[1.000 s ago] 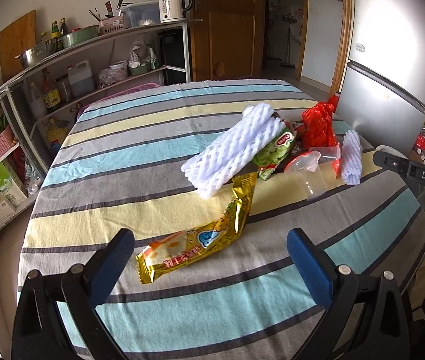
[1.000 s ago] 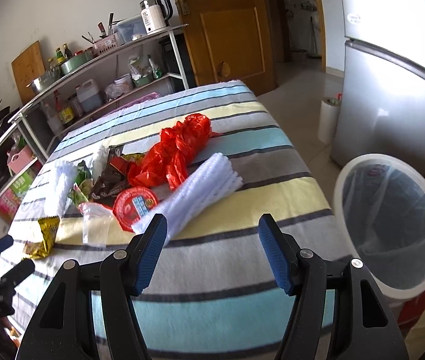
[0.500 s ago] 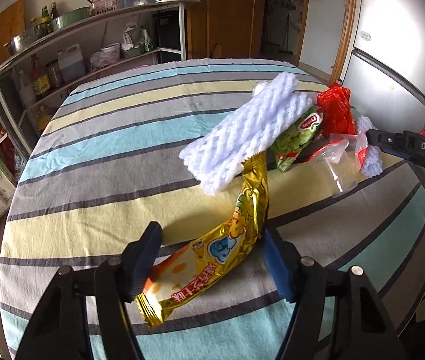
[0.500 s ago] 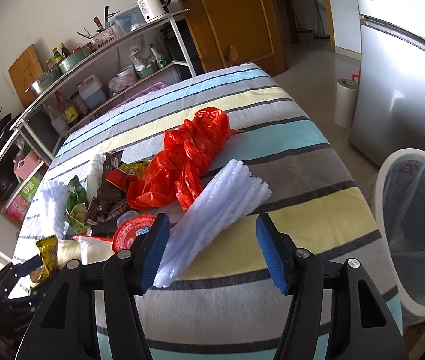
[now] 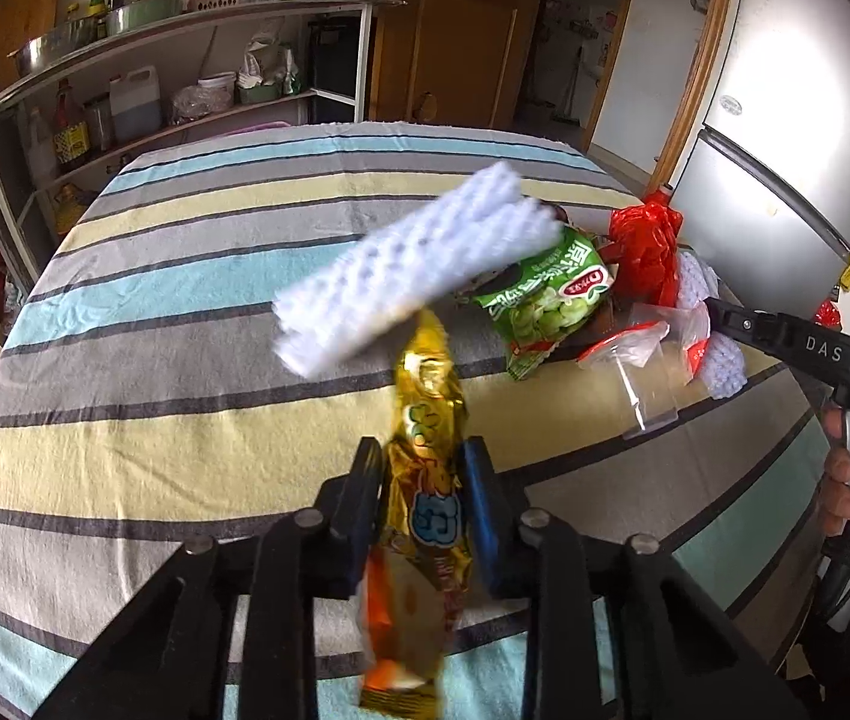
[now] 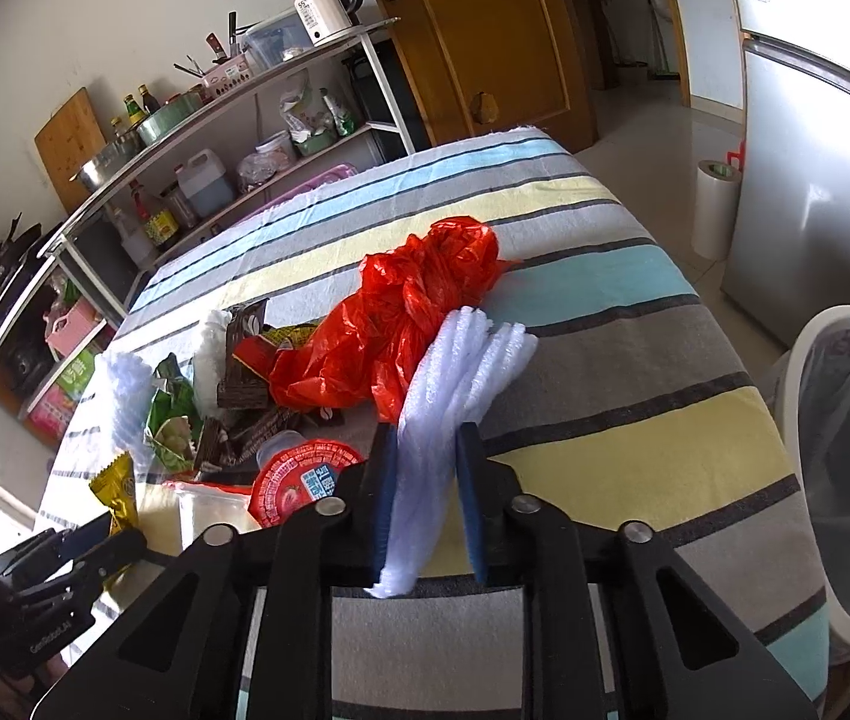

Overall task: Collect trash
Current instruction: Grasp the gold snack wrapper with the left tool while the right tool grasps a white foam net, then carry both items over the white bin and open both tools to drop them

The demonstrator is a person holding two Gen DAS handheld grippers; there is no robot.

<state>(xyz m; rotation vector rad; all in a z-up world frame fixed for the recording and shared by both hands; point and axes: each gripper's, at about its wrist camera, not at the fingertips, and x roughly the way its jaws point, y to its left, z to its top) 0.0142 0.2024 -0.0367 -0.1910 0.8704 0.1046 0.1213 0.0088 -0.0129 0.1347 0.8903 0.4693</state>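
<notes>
Gold snack wrapper, flat on the striped bench a second ago, is now pinched in the closed left claw; the right claw has likewise clamped the white foam netting. Both pieces look ready for the lined bin beside the bench.

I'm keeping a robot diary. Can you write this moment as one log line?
left gripper: shut on gold wrapper | right gripper: shut on foam net | bin: beside table, nothing dropped yet

open striped tablecloth left of the trash heap, bin beyond the table edge
</notes>
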